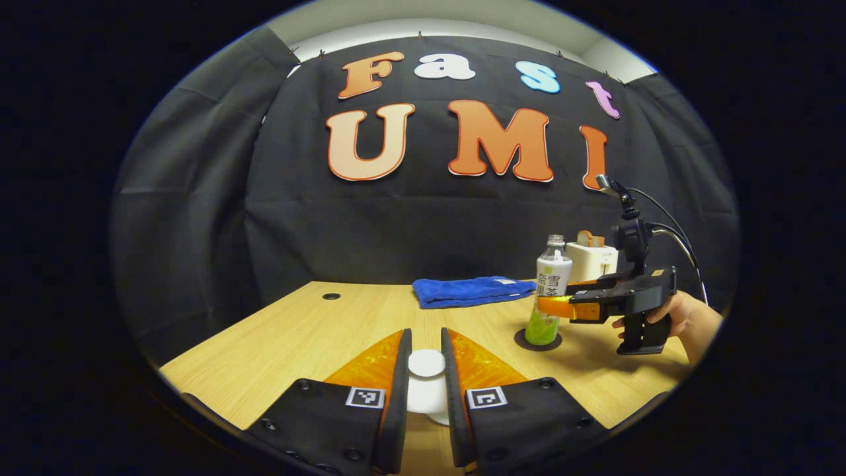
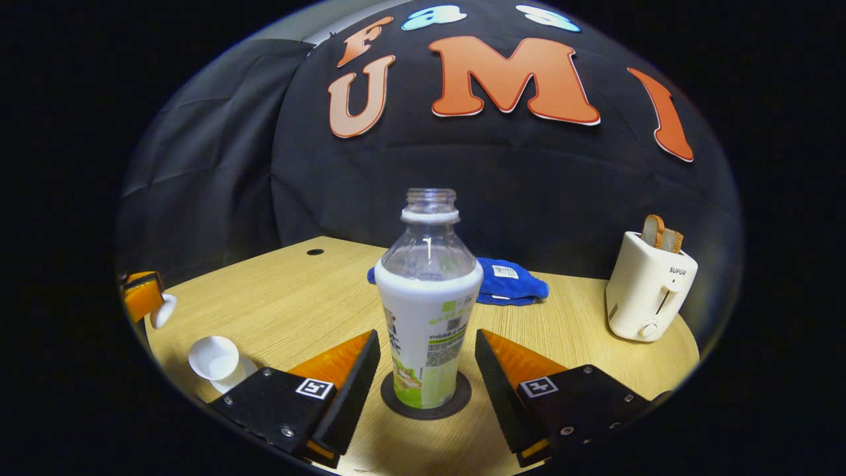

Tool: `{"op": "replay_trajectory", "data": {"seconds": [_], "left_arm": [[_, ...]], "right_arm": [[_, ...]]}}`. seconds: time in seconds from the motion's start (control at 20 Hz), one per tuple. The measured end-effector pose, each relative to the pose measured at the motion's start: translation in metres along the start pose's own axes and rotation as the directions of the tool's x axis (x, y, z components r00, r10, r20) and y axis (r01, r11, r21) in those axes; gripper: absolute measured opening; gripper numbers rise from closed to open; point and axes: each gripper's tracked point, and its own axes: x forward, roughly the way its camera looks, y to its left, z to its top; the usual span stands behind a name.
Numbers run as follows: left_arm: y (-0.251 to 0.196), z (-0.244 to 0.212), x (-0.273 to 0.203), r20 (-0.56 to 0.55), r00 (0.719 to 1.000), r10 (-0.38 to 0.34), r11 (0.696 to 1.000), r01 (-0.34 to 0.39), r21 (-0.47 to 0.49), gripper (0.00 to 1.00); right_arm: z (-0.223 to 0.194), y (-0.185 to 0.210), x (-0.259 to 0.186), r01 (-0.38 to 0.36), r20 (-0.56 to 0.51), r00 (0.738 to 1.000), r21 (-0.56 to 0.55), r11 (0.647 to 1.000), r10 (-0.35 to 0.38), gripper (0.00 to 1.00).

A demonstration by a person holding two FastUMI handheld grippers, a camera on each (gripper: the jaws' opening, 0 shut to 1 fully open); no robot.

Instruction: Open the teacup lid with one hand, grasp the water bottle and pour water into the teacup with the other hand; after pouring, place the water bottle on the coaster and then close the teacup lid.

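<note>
My left gripper [image 1: 426, 333] is shut on the white teacup lid [image 1: 426, 363], held above the near part of the wooden table [image 1: 297, 337]. In the right gripper view the same gripper [image 2: 142, 294] appears at the far left with the lid [image 2: 163, 311], above and left of the uncovered white teacup [image 2: 213, 358]. The uncapped water bottle [image 2: 428, 297], clear on top with a white and green label, stands upright on the dark round coaster [image 2: 456, 403]. My right gripper [image 2: 426, 334] is open, one finger on each side of the bottle's lower half, with small gaps.
A folded blue cloth [image 1: 472, 291] lies at the back of the table. A white toaster [image 2: 651, 291] with bread slices stands at the back right. A hand [image 1: 687, 320] holds the right gripper [image 1: 562, 305]. A small cable hole [image 1: 330, 296] is at the back left.
</note>
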Motion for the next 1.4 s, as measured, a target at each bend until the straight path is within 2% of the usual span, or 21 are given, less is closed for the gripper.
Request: {"op": "replay_trajectory", "data": {"seconds": [0.25, 0.35, 0.6, 0.7, 0.75, 1.0, 1.05, 1.3, 1.35, 1.4], "left_arm": [[-0.02, -0.021, 0.021, -0.047, 0.998, -0.045, 0.999, 0.044, -0.024, 0.34], [-0.026, -0.031, 0.027, -0.07, 0.996, -0.058, 0.998, 0.057, -0.016, 0.31], [-0.031, -0.054, 0.034, -0.128, 0.99, -0.06, 0.998, 0.059, -0.012, 0.31], [-0.031, -0.057, 0.034, -0.132, 0.99, -0.055, 0.998, 0.054, -0.013, 0.28], [-0.031, -0.057, 0.034, -0.132, 0.99, -0.055, 0.998, 0.055, -0.009, 0.31], [-0.027, -0.055, 0.033, -0.119, 0.992, -0.041, 0.999, 0.041, -0.004, 0.33], [-0.025, -0.051, 0.032, -0.108, 0.994, -0.033, 0.999, 0.033, -0.003, 0.46], [-0.016, -0.012, 0.026, -0.007, 1.0, 0.013, 1.0, -0.013, 0.007, 0.68], [-0.015, -0.003, 0.024, 0.01, 1.0, 0.023, 1.0, -0.023, 0.012, 0.79], [-0.012, 0.008, 0.021, 0.035, 0.999, 0.04, 0.999, -0.04, 0.008, 0.82]], "right_arm": [[0.001, -0.004, -0.02, -0.004, 0.019, 1.0, -0.009, 1.0, 0.004, 0.88], [0.003, -0.003, -0.029, -0.01, 0.033, 0.999, -0.015, 1.0, 0.01, 0.88], [0.006, 0.003, -0.049, -0.035, 0.053, 0.998, -0.005, 0.999, 0.035, 0.88], [0.01, 0.005, -0.055, -0.047, 0.069, 0.997, 0.003, 0.999, 0.046, 0.88], [0.011, 0.004, -0.058, -0.047, 0.074, 0.996, 0.002, 0.999, 0.047, 0.88], [0.013, 0.005, -0.073, -0.048, 0.091, 0.995, 0.006, 0.999, 0.047, 0.89], [0.013, 0.006, -0.077, -0.052, 0.093, 0.994, 0.017, 0.999, 0.05, 0.89], [0.03, 0.011, -0.106, -0.047, 0.164, 0.986, 0.029, 0.998, 0.041, 0.93], [0.035, 0.011, -0.112, -0.038, 0.184, 0.982, 0.026, 0.999, 0.032, 0.93], [0.038, 0.011, -0.118, -0.027, 0.202, 0.979, 0.027, 0.999, 0.021, 0.93]]}}
